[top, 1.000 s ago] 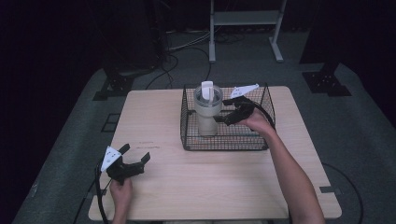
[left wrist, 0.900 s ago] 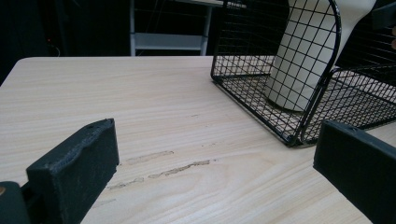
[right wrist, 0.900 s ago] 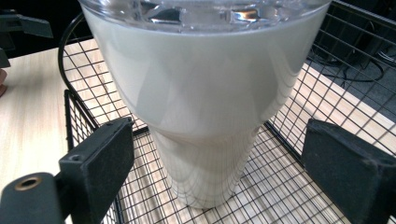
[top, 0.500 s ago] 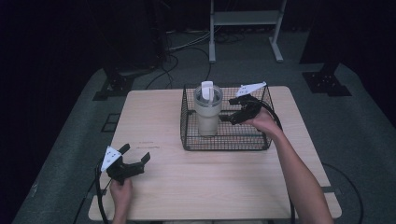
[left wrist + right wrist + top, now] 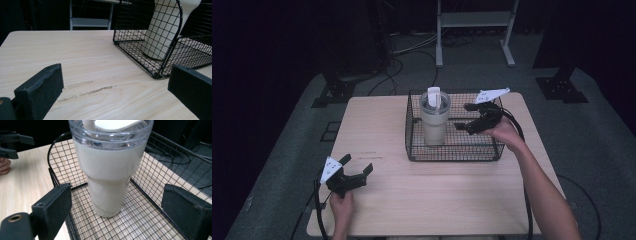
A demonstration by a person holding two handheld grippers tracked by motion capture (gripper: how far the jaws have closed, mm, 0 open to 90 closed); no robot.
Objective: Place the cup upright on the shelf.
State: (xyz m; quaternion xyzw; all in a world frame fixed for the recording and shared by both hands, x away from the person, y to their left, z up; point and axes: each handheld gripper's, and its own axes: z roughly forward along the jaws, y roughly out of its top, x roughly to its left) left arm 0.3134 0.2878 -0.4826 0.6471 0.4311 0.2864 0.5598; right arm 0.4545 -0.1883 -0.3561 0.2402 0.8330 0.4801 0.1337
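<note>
The cream tumbler with a clear lid is standing upright in the left part of the black wire basket on the wooden bench. The right gripper is hovering over the basket beside it, jaws spread and apart from the tumbler. The left gripper is resting near the bench's front left, jaws spread and holding nothing.

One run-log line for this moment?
right gripper: open, inside black wire basket | cream tumbler: upright, unheld | left gripper: open, over table
</note>
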